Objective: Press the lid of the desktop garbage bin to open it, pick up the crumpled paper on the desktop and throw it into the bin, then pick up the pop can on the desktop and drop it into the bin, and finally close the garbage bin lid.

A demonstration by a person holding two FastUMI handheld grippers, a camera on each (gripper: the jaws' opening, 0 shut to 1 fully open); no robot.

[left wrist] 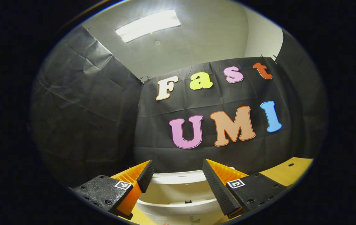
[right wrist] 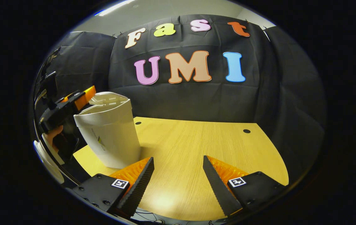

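The white desktop bin (right wrist: 111,137) stands on the left part of the wooden table (right wrist: 203,140), its lid (right wrist: 107,98) tipped up and open. My left gripper (right wrist: 84,95) hovers at the bin's top from the left, held by a hand (right wrist: 53,132). In the left gripper view that gripper (left wrist: 177,162) is open with nothing between its fingers, directly above the bin's open mouth (left wrist: 178,200). My right gripper (right wrist: 178,157) is open and empty, low over bare tabletop to the right of the bin.
Black cloth walls close the booth at the back and on both sides. The table (left wrist: 287,172) has small round holes (right wrist: 246,131) near its far edge. Bare wood stretches right of the bin.
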